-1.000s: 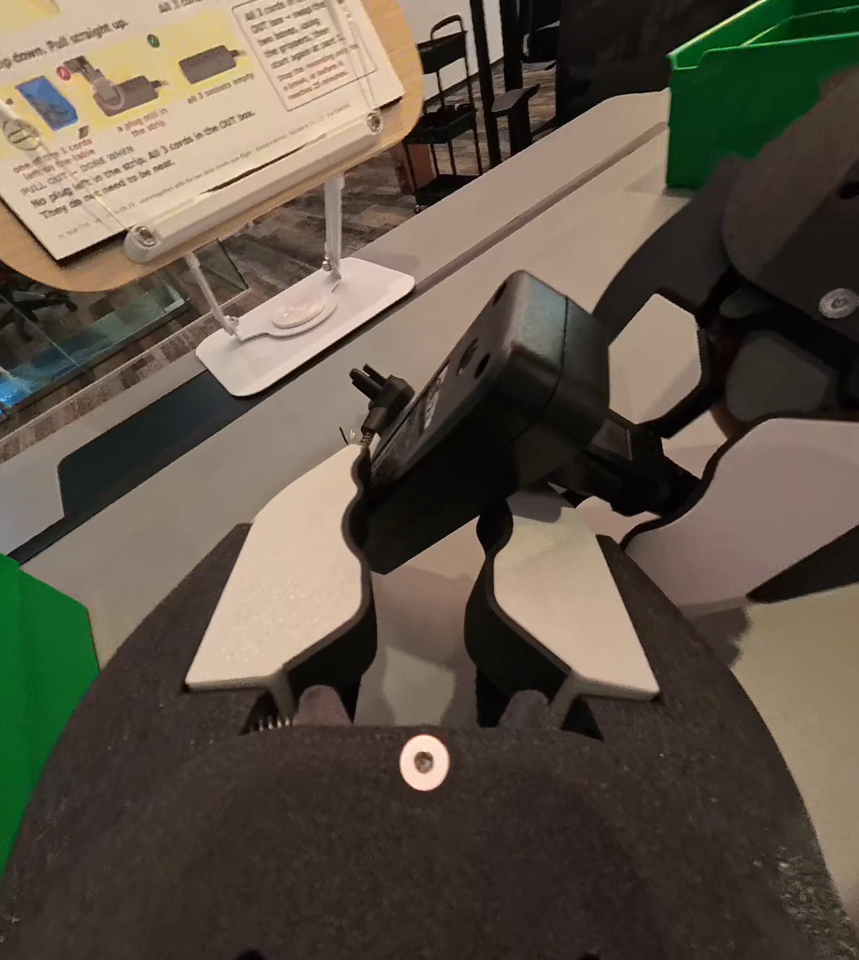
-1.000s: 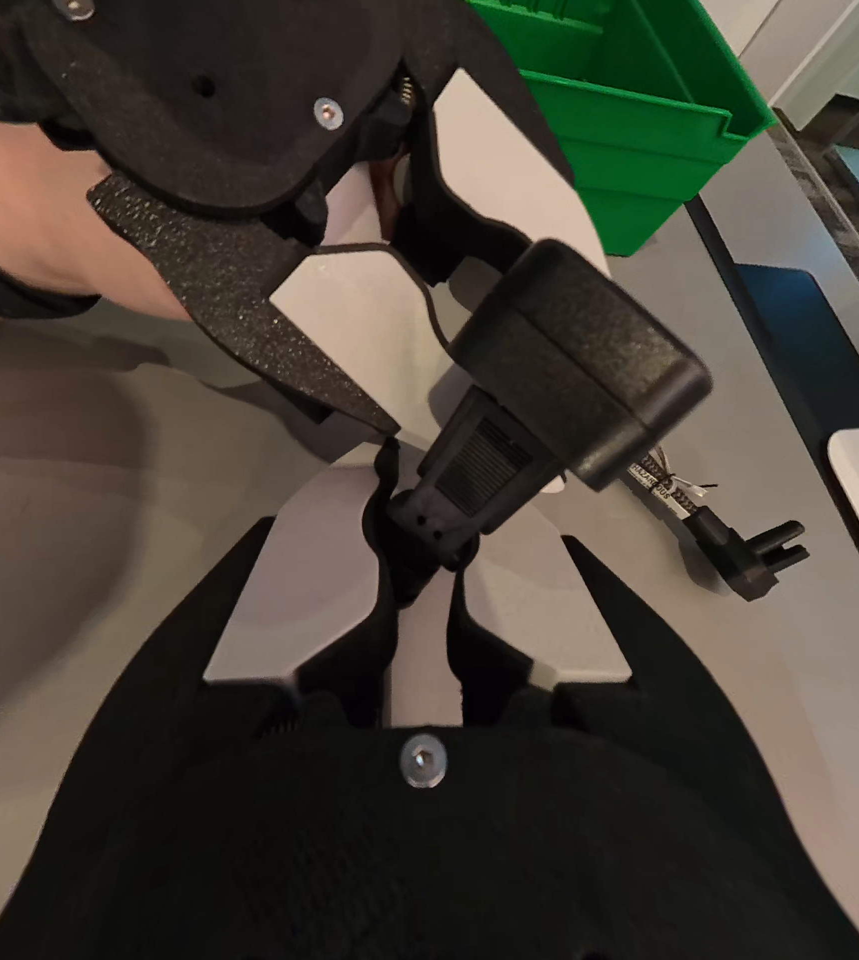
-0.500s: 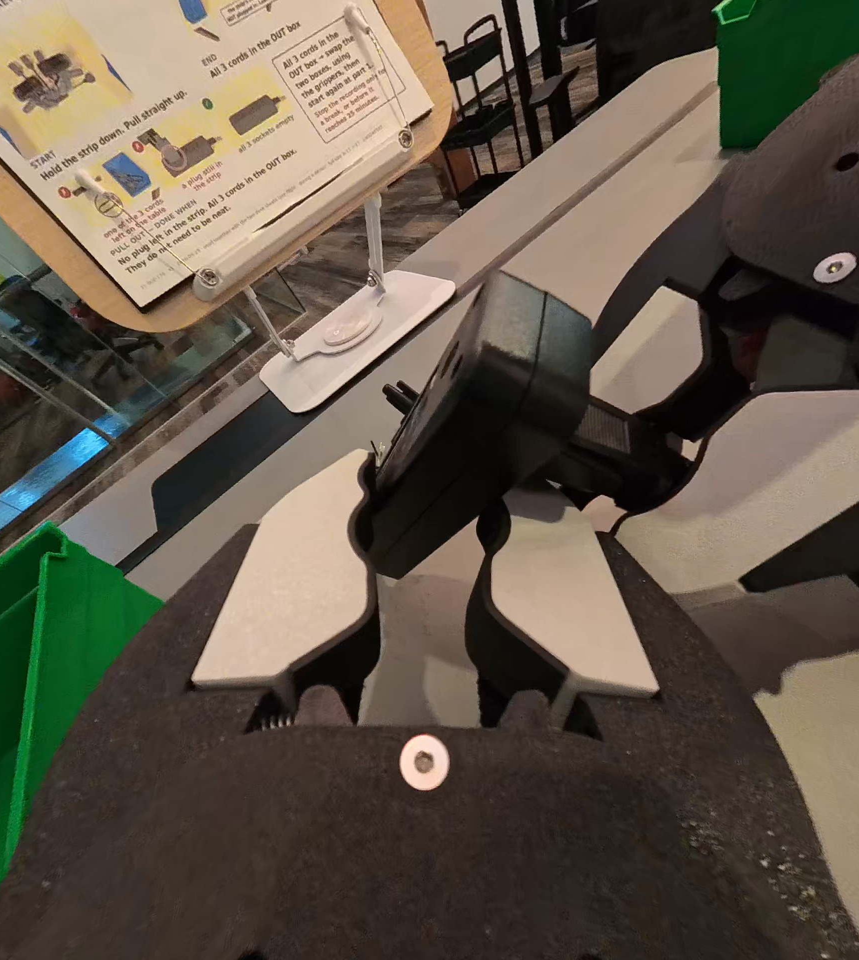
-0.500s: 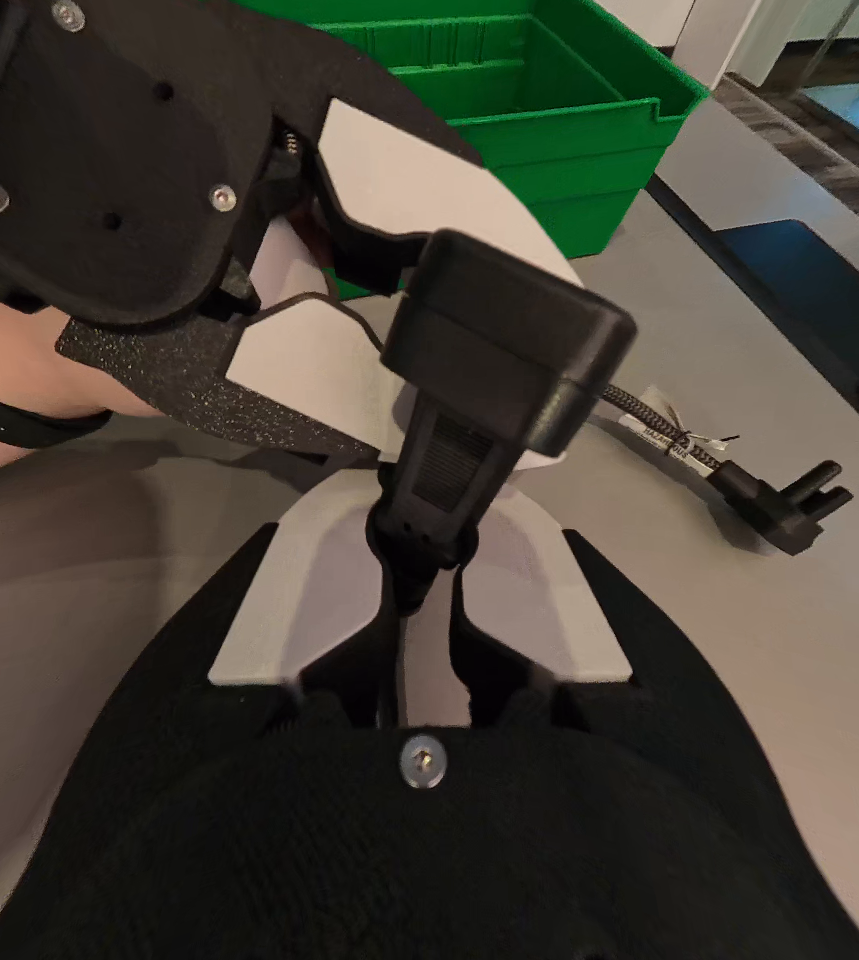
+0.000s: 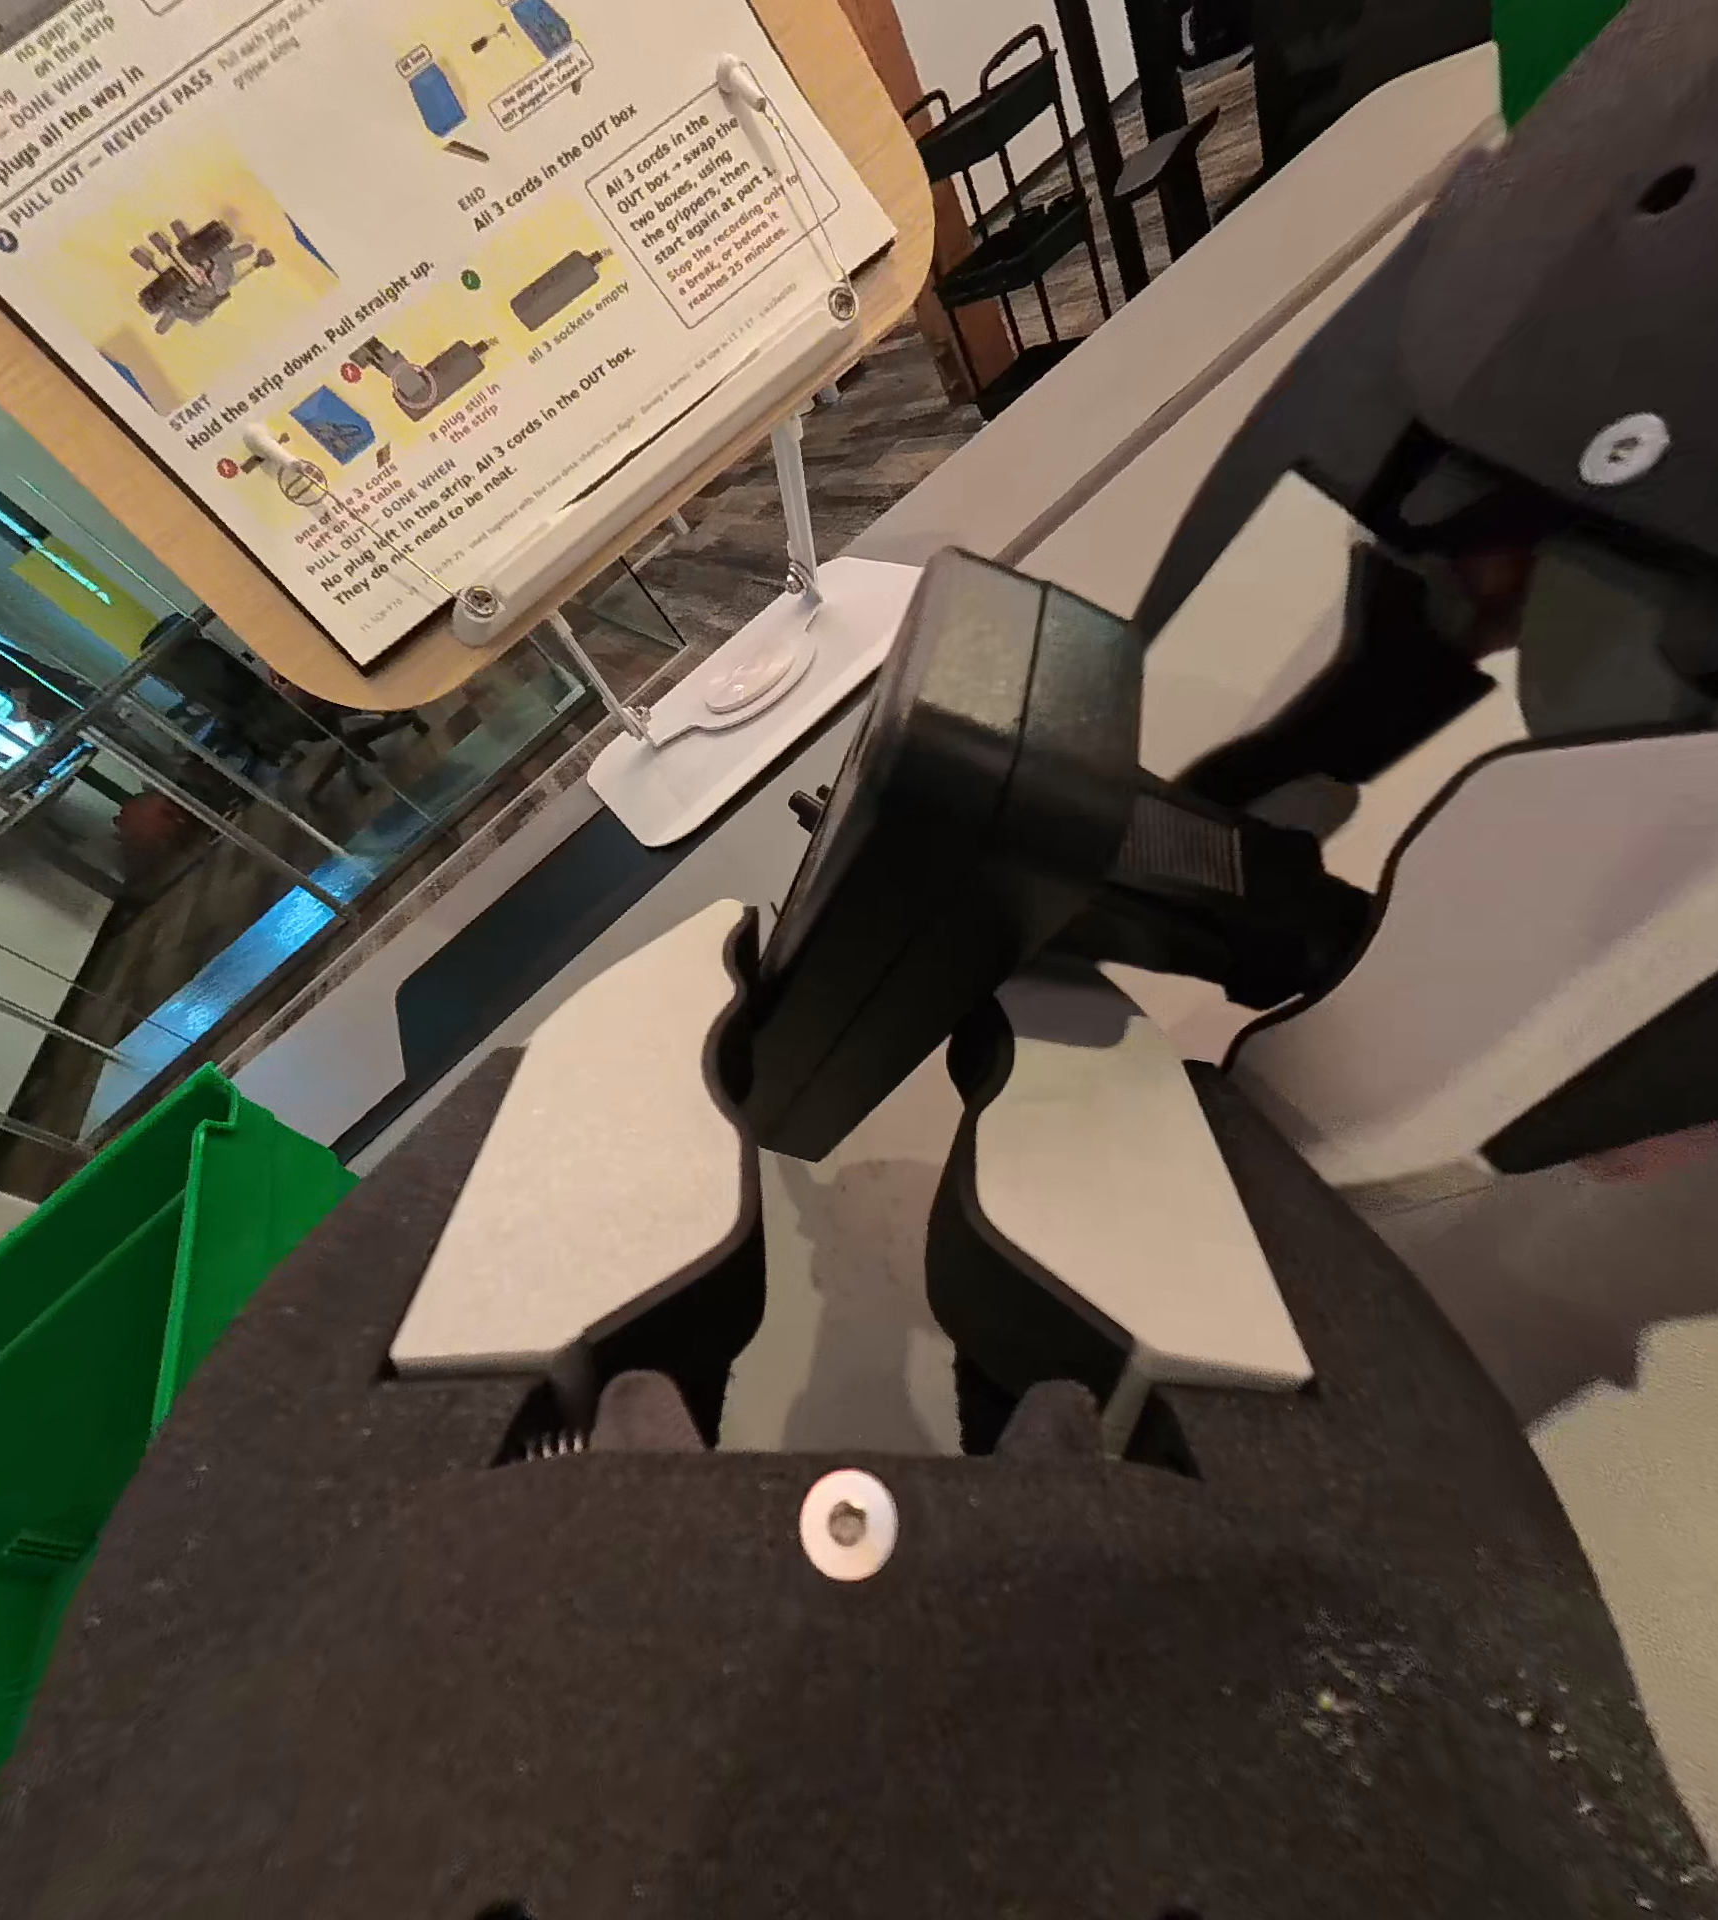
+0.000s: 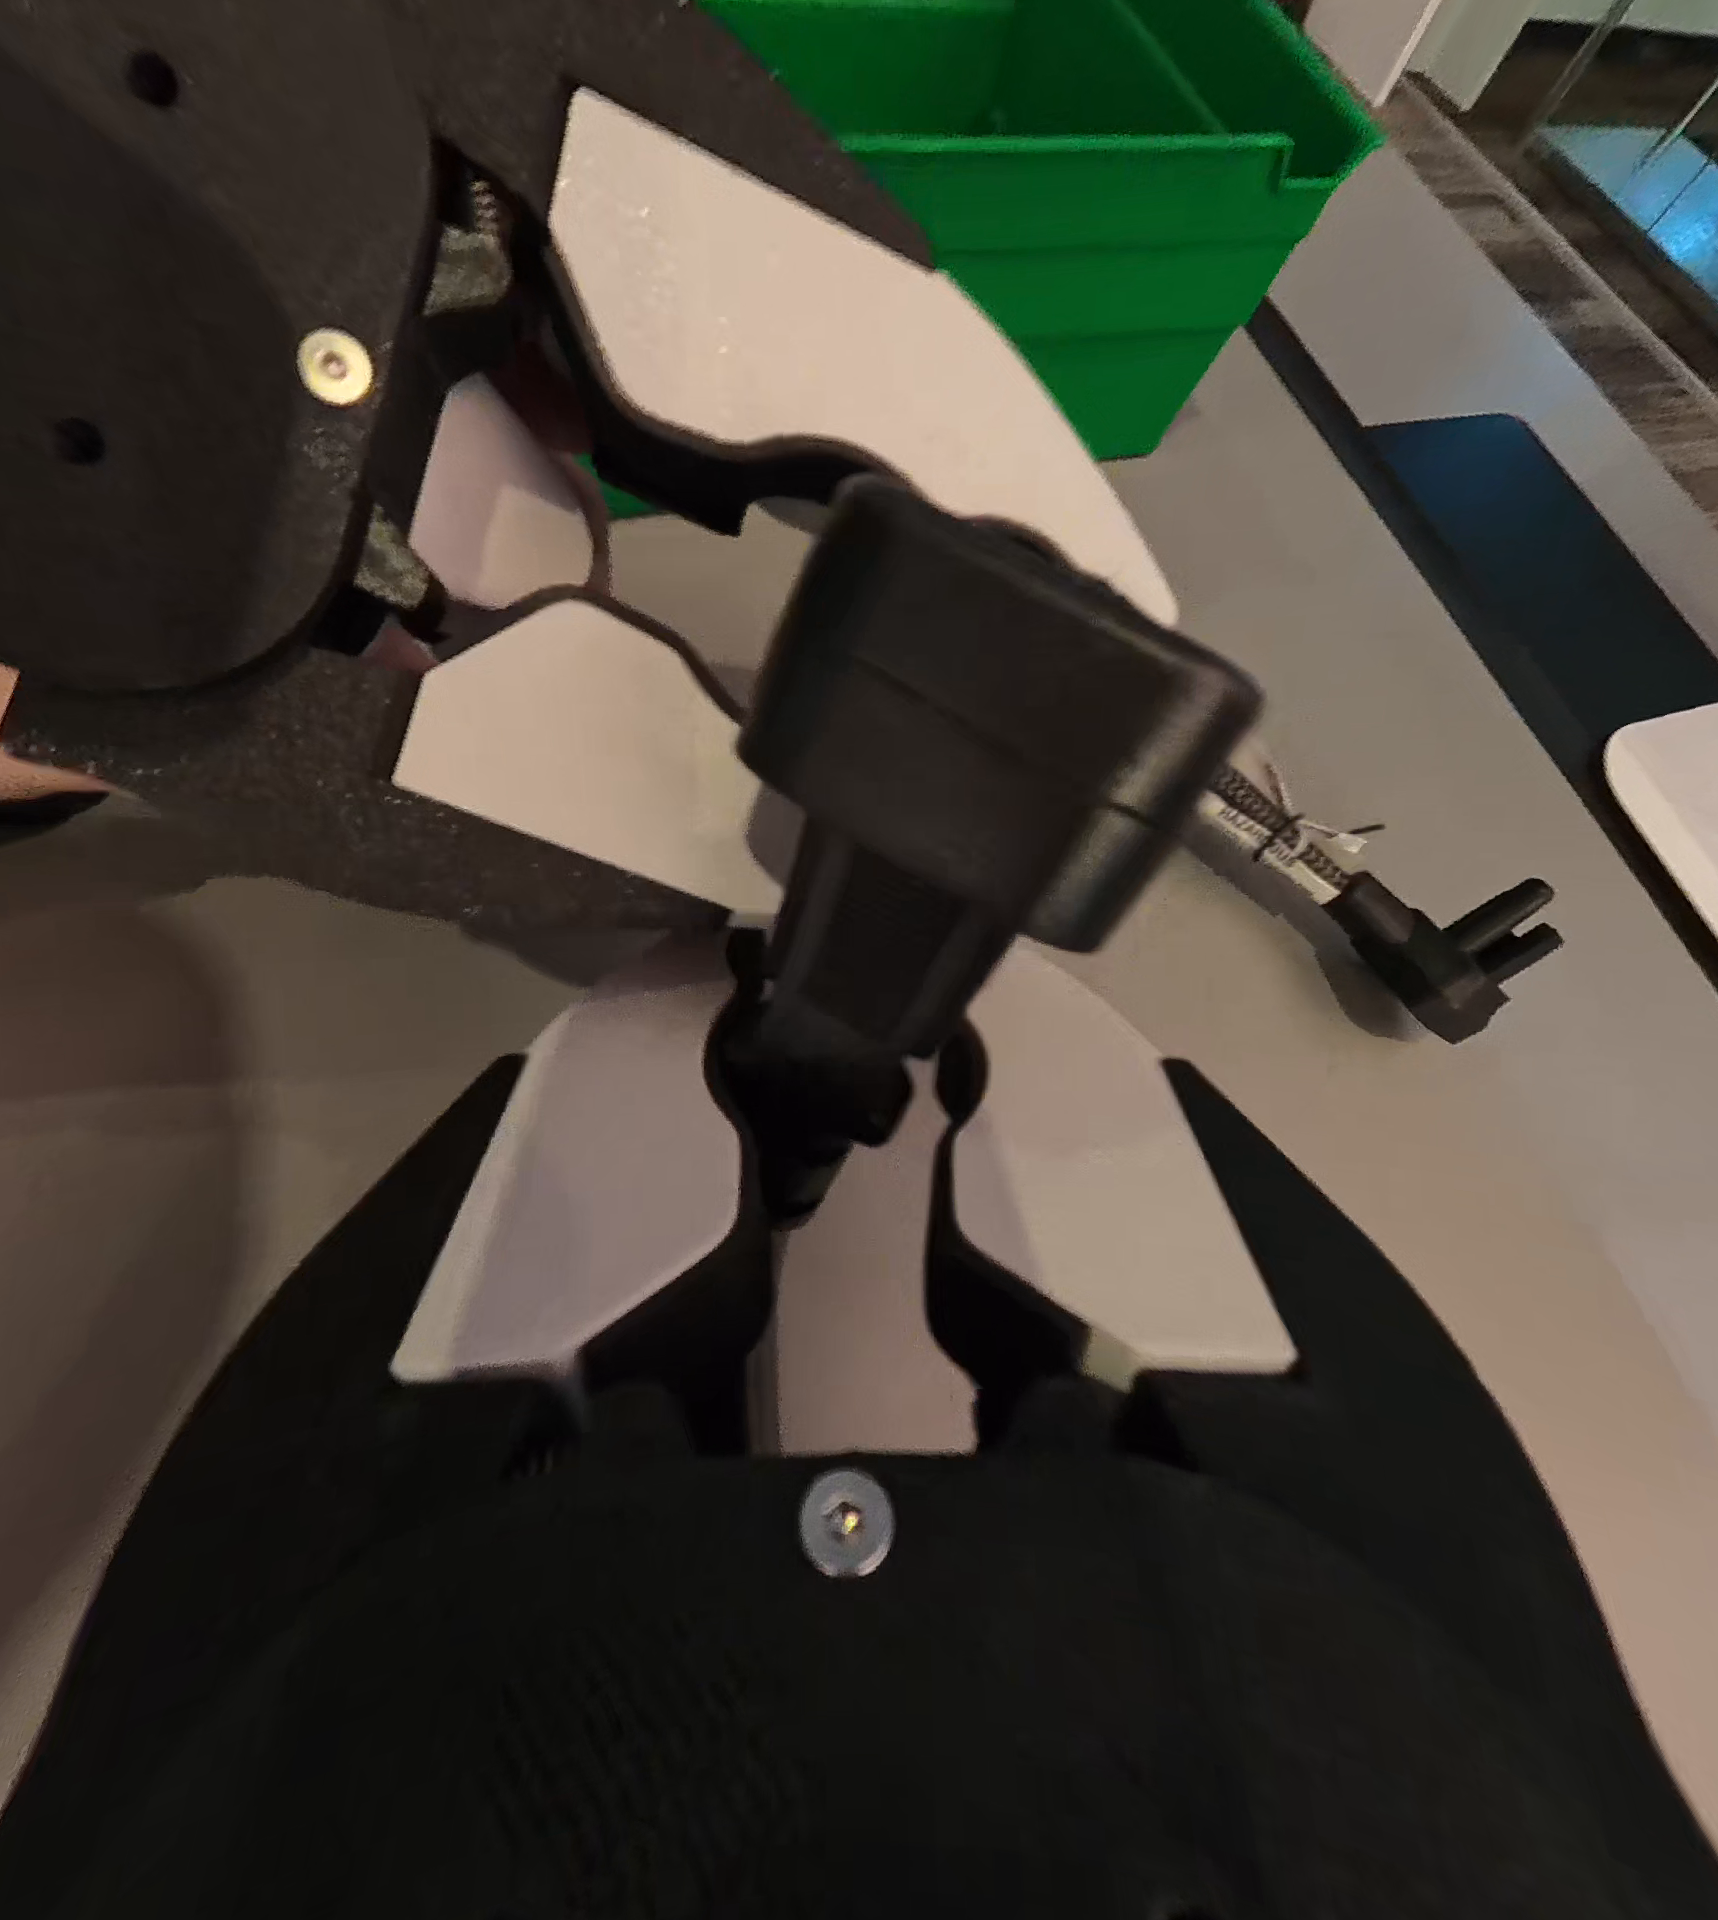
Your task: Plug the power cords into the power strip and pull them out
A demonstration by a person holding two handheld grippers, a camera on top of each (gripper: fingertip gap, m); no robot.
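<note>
Left wrist view shows the left tongs [image 5: 850, 1023] closed on the lower corner of a black boxy plastic power strip [image 5: 948, 852], which is held in the air above the grey table [image 5: 1717, 1558], tilted. A green plastic bin [image 5: 55, 1382] stands at the near left, and a wooden board with a printed instruction sheet [image 5: 398, 291] stands on a white stand further back. From the right, the right tongs [image 6: 834, 1081] are closed on the ribbed black plug of a power cord [image 6: 876, 935], which sits in the side of the strip. The step seems to be the pulling out, or perhaps the last push in; I cannot tell which. To do it well, I think the left side should keep the strip firm while the right one moves straight along the line of the plug, without twisting. The strip's own braided cable with an angled black plug [image 6: 1426, 956] lies on the table just behind and should not be caught. A second green bin [image 6: 1094, 229] is behind the left tongs in the right wrist view. On the right, the table looks free, so there is room to draw the plug back that way.
</note>
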